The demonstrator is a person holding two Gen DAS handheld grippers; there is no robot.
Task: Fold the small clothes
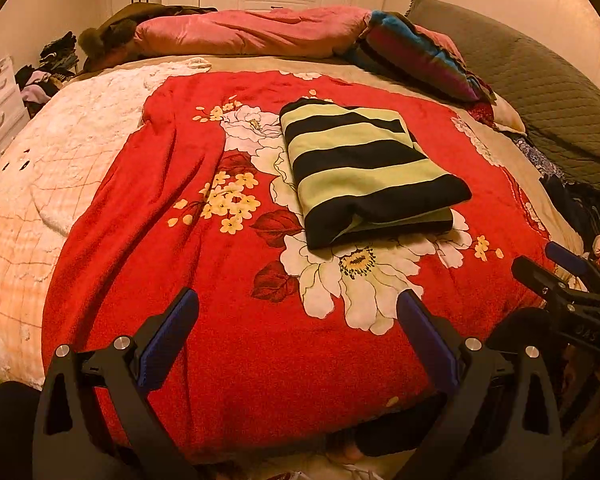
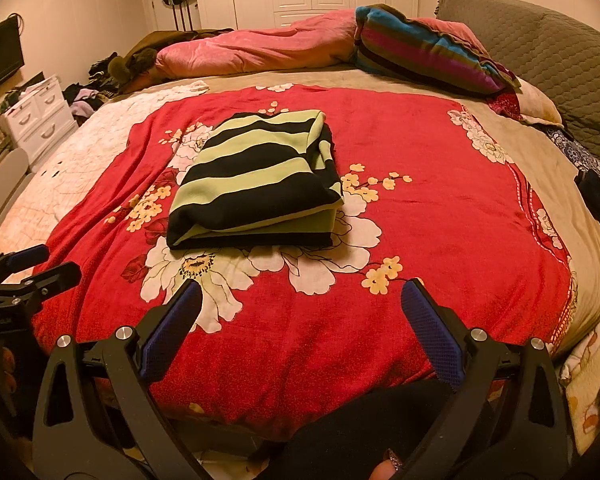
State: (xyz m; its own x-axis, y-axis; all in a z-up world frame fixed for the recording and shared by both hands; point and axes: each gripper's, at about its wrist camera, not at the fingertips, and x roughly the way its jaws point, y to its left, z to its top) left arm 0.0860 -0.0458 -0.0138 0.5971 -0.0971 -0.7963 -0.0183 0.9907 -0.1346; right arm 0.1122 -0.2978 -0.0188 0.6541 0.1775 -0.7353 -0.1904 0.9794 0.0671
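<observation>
Red floral blanket [image 1: 260,360] is covering the bed, with the striped garment [image 1: 364,168] lying folded at twelve o'clock. Left tongs [image 1: 298,312] and right tongs [image 2: 302,300] are gaping wide, gripping nothing; folding is looking finished.

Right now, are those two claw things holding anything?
No. Both the left gripper and right gripper have open jaws, empty, above the red blanket. The folded striped garment lies untouched.

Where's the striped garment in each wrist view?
Left wrist: striped garment lies folded, right of centre, beyond the open left gripper.
Right wrist: left of centre, beyond the open right gripper.
Shared landmark: the big white flower at its near edge.
</observation>
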